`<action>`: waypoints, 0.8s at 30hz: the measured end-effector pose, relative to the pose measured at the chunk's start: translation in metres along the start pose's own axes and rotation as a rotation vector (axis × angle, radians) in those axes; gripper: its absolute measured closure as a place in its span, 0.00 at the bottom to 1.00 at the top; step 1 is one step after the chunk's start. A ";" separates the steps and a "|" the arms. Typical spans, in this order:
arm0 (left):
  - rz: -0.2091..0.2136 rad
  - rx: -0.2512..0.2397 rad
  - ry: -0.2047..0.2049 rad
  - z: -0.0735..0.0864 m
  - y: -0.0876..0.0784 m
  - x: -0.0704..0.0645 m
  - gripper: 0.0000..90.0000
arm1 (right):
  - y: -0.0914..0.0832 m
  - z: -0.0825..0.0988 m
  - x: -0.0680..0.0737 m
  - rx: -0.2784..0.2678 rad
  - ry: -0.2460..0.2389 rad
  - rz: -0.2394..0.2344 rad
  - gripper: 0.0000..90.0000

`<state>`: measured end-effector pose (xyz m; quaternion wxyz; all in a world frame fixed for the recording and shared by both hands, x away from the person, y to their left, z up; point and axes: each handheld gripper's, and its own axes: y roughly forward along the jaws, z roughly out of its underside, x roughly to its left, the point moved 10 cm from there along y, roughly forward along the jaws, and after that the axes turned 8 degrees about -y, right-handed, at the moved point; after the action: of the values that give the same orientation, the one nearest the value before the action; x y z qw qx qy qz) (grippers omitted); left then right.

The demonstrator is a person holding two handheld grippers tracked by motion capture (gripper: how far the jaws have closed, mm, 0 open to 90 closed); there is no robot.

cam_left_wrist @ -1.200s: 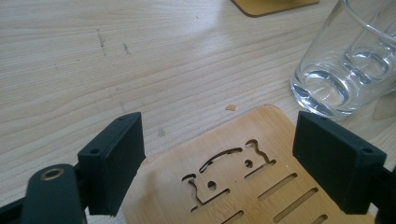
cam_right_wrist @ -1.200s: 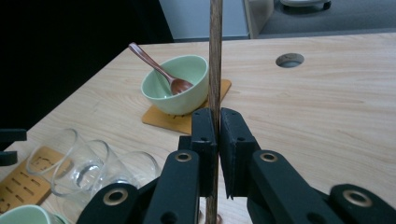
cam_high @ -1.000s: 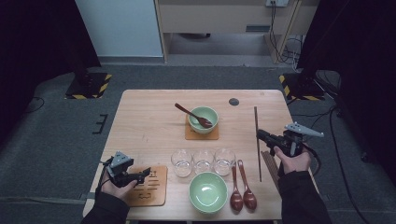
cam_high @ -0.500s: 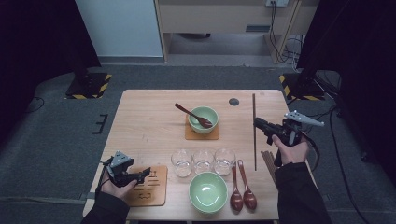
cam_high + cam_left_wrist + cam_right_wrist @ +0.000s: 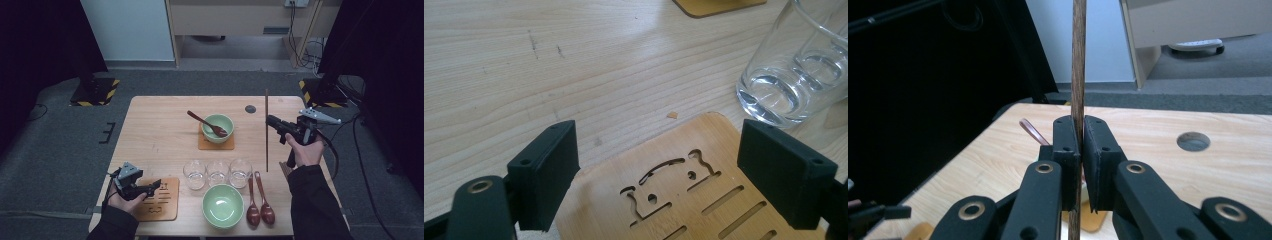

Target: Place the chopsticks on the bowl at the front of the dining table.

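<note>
My right gripper (image 5: pixel 273 122) is shut on a thin dark wooden chopstick (image 5: pixel 266 135), held above the right side of the table. In the right gripper view the chopstick (image 5: pixel 1078 60) stands upright, pinched between the two pads of the right gripper (image 5: pixel 1080 131). My left gripper (image 5: pixel 155 185) rests low at the front left, open, over a slotted wooden coaster (image 5: pixel 159 204). The left gripper view shows the left gripper (image 5: pixel 659 150) with wide-apart jaws on either side of the coaster (image 5: pixel 684 185), nothing between them.
A green bowl (image 5: pixel 218 125) with a wooden spoon (image 5: pixel 205 121) sits on a coaster mid-table. Three glasses (image 5: pixel 217 172) stand in a row; one glass (image 5: pixel 794 75) is close to the left gripper. In front lie a second green bowl (image 5: pixel 221 205) and two spoons (image 5: pixel 259 210). A round hole (image 5: pixel 250 109) marks the tabletop.
The right hand has risen and shifted a little left, carrying the chopstick with it. The left hand has stayed put.
</note>
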<state>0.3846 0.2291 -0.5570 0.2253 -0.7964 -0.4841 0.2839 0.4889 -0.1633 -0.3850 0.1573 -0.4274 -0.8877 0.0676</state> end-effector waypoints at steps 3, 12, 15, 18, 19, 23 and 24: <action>0.001 -0.001 0.000 0.000 0.000 0.000 0.18 | 0.004 -0.008 0.002 -0.012 0.007 -0.010 0.94; 0.003 -0.001 -0.001 0.000 0.000 0.000 0.18 | 0.014 -0.029 0.009 -0.044 0.000 -0.023 0.94; 0.002 0.000 0.000 0.000 -0.001 0.000 0.18 | 0.018 -0.032 0.011 -0.051 0.001 -0.029 0.94; 0.001 0.000 0.001 0.000 0.000 0.001 0.18 | 0.022 -0.033 0.012 -0.044 -0.003 -0.030 0.94; 0.001 0.000 0.001 0.000 0.000 0.001 0.18 | 0.024 -0.033 0.013 -0.044 -0.005 -0.031 0.94; 0.001 -0.001 0.001 0.000 -0.001 0.000 0.18 | 0.029 -0.036 0.017 -0.045 -0.011 -0.037 0.94; 0.001 -0.001 0.001 0.000 -0.001 0.000 0.18 | 0.030 -0.037 0.017 -0.046 -0.013 -0.037 0.94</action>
<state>0.3846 0.2297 -0.5563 0.2248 -0.7970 -0.4836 0.2834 0.5135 -0.1314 -0.3539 0.1428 -0.4138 -0.8979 0.0473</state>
